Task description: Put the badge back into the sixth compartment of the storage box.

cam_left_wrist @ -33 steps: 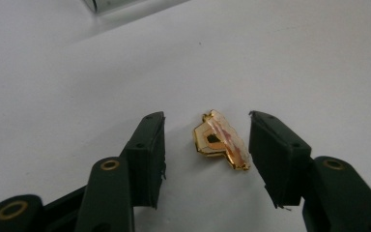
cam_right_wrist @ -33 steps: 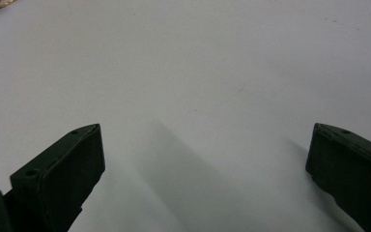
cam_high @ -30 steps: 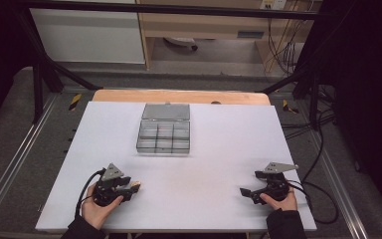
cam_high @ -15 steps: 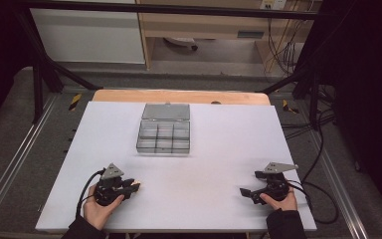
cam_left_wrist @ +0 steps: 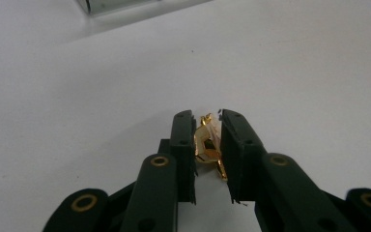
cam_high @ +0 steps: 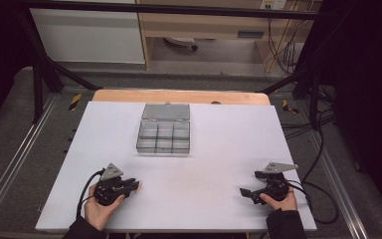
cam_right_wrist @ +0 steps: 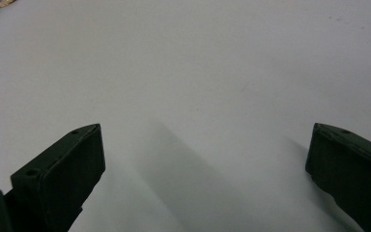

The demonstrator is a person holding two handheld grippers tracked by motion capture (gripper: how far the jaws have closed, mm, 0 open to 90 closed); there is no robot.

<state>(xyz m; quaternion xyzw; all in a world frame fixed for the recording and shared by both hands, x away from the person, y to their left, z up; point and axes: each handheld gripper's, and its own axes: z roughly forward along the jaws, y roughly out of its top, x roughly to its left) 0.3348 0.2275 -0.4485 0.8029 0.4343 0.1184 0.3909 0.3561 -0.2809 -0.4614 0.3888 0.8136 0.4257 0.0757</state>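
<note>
Resting low, left hand-held gripper (cam_high: 132, 186) pinching gold clip (cam_left_wrist: 208, 145)

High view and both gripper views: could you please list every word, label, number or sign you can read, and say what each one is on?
No readable text in these pictures.
Grey label on the shelf behind the table: too small and blurred to read.
Clear divided box: no lettering visible.
Small brass piece between the left gripper fingers: no marking visible.

White table top (cam_high: 219, 149) on a wooden board (cam_high: 179, 96), flanked by grey floor mats (cam_high: 10, 144) and metal rails (cam_high: 10, 174), with black frame struts (cam_high: 45, 74), a pale cabinet (cam_high: 87, 37) and hanging cables (cam_high: 281, 45) behind.
</note>
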